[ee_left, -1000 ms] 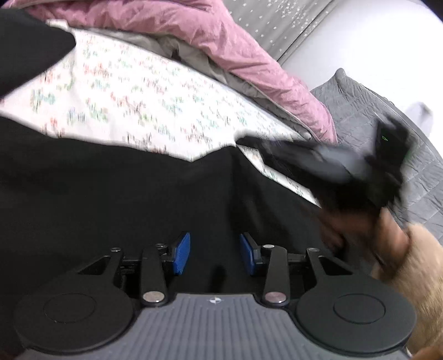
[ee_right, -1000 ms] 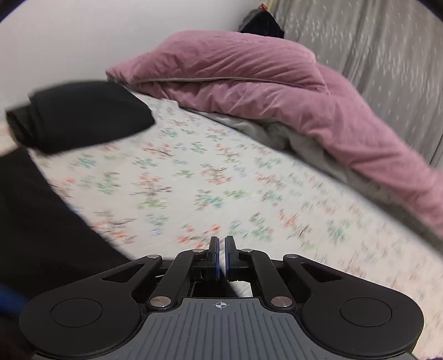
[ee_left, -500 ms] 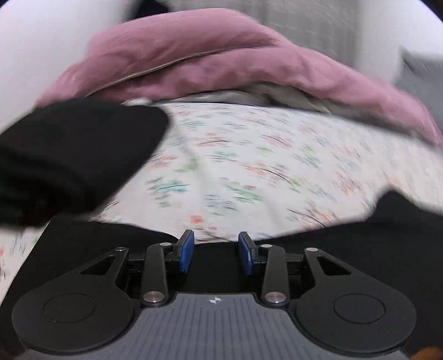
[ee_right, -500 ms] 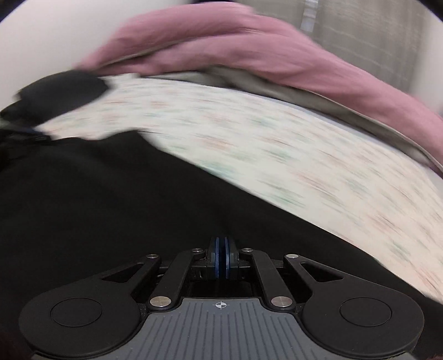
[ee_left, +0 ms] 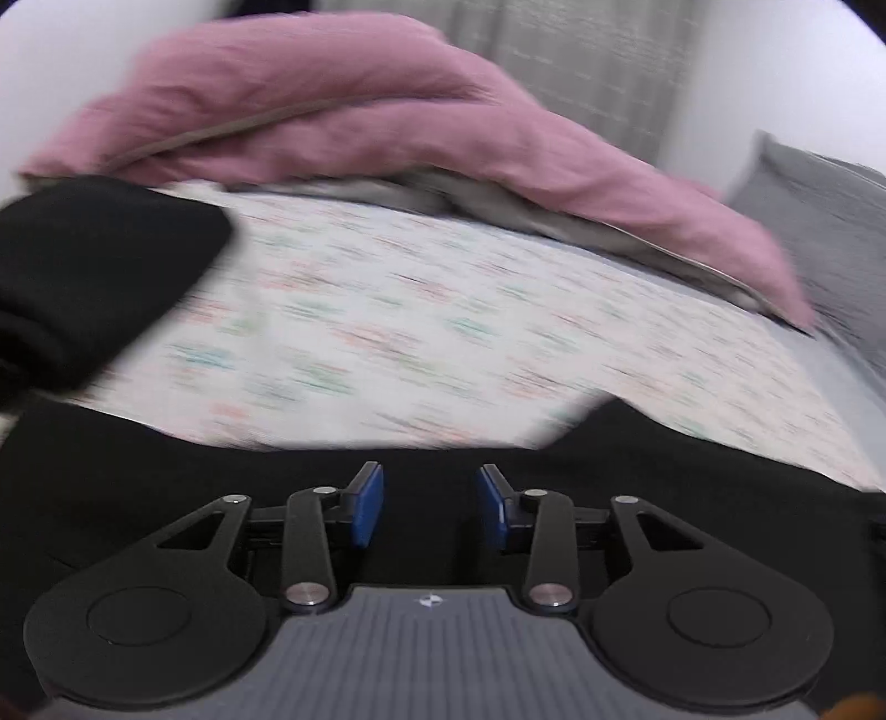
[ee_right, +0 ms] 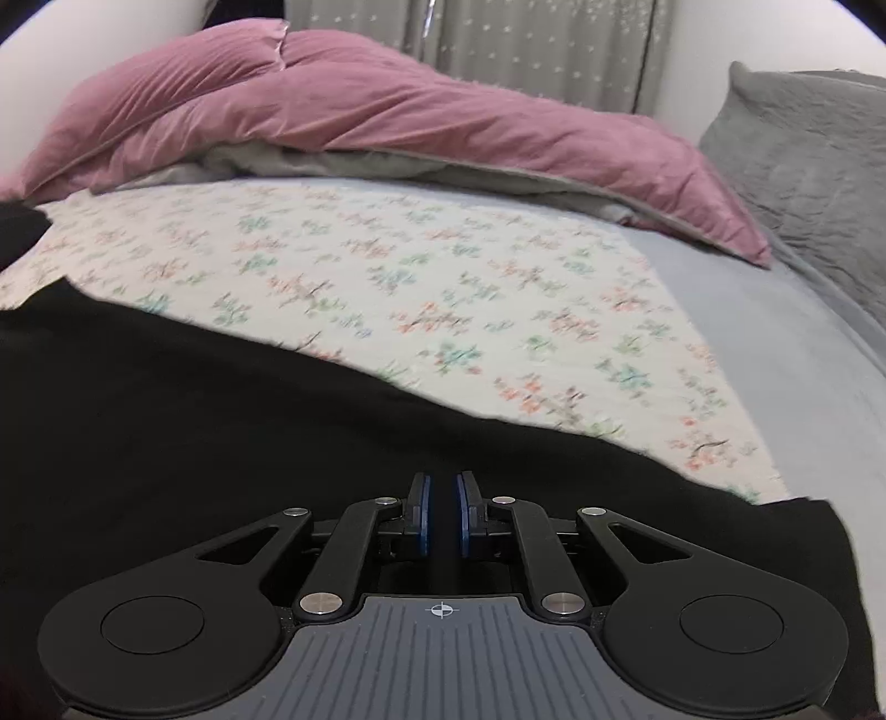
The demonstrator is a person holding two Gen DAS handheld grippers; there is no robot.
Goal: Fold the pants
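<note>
Black pants point(ee_left: 166, 482) lie spread flat on the flowered bedsheet point(ee_left: 387, 332); they also fill the lower left of the right wrist view point(ee_right: 194, 421). My left gripper point(ee_left: 431, 501) is open and empty, low over the pants near their far edge. My right gripper point(ee_right: 441, 509) hovers over the pants near their right end, its blue pads a narrow gap apart with nothing between them. The left wrist view is blurred by motion.
A folded black garment point(ee_left: 94, 266) lies on the sheet at the left. A pink duvet point(ee_right: 360, 116) is bunched along the far side of the bed. A grey quilted pillow point(ee_right: 814, 166) is at the right, with a grey curtain point(ee_right: 526, 44) behind.
Both grippers swung to face across the bed. The right gripper moved from the bare sheet to above the pants and its pads parted slightly. The left gripper stayed open.
</note>
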